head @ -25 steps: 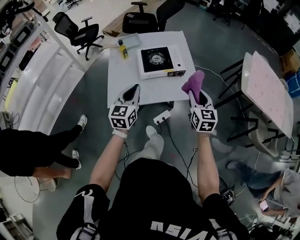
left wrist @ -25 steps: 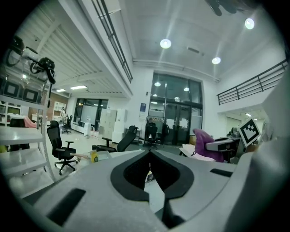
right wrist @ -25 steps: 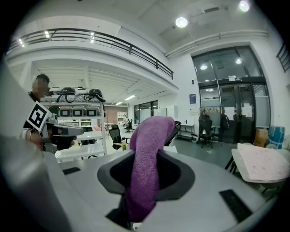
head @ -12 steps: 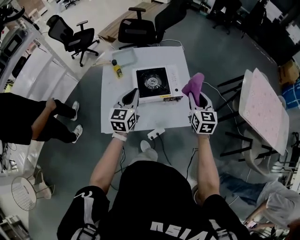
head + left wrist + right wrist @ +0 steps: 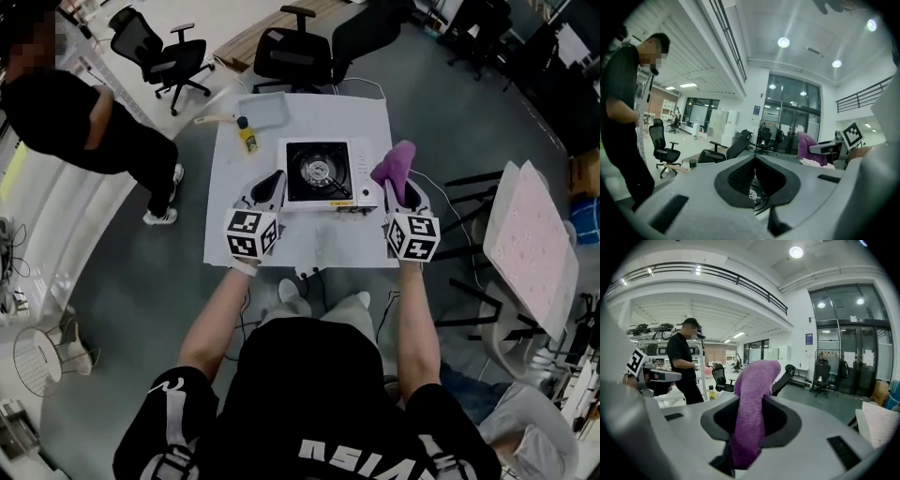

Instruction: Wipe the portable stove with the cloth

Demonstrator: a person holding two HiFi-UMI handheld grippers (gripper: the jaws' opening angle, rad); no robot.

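The portable stove (image 5: 323, 175), white with a black top and round burner, sits on the white table (image 5: 309, 246). Low over the table's near edge is my left gripper (image 5: 269, 185), just left of the stove, shut with nothing between its pads. In the left gripper view its jaws (image 5: 753, 180) meet along a thin seam, with the stove's burner (image 5: 753, 194) showing behind them. My right gripper (image 5: 405, 190) hovers at the stove's right front corner, shut on a purple cloth (image 5: 394, 165). The cloth (image 5: 752, 413) stands up out of the jaws and folds over at its top.
A yellow bottle (image 5: 247, 136) and a grey tray (image 5: 261, 109) sit at the table's far left. A person in black (image 5: 89, 131) stands left of the table. Office chairs (image 5: 298, 52) are beyond it, and a pink-topped table (image 5: 525, 239) is to the right.
Both grippers have come forward from short of the table to its near edge, on either side of the stove. The cloth stays gripped. The bystander has walked up the left side.
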